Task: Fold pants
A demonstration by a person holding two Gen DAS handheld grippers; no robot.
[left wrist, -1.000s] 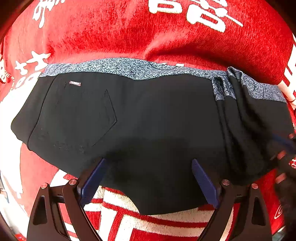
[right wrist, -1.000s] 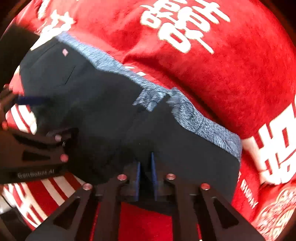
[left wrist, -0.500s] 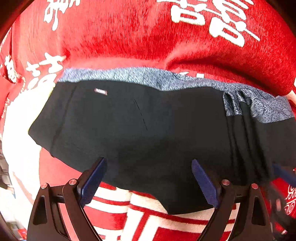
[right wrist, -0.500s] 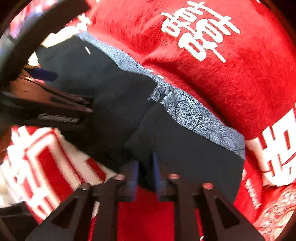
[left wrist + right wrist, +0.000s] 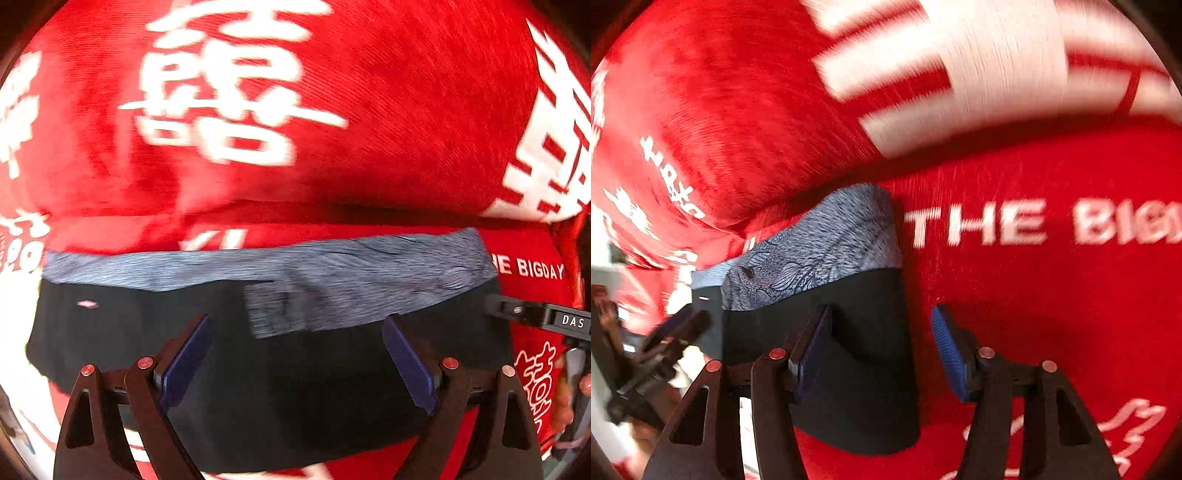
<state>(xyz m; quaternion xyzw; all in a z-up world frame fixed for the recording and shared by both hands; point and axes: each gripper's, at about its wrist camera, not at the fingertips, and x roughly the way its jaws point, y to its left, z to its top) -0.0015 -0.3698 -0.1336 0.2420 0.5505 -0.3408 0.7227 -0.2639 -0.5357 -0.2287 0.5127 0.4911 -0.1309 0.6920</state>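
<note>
Left wrist view: left gripper [image 5: 297,363] spread wide over the folded black pants [image 5: 288,402], low in frame. Right gripper [image 5: 882,350] is opening, pads clear of the pants' right edge; open red blanket [image 5: 1052,314] lies beyond.

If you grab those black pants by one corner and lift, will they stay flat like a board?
Probably not. The black pants already lie folded over themselves, so they would likely droop. The red blanket under them looks fuzzy, so pushing may bunch them rather than slide them.
</note>
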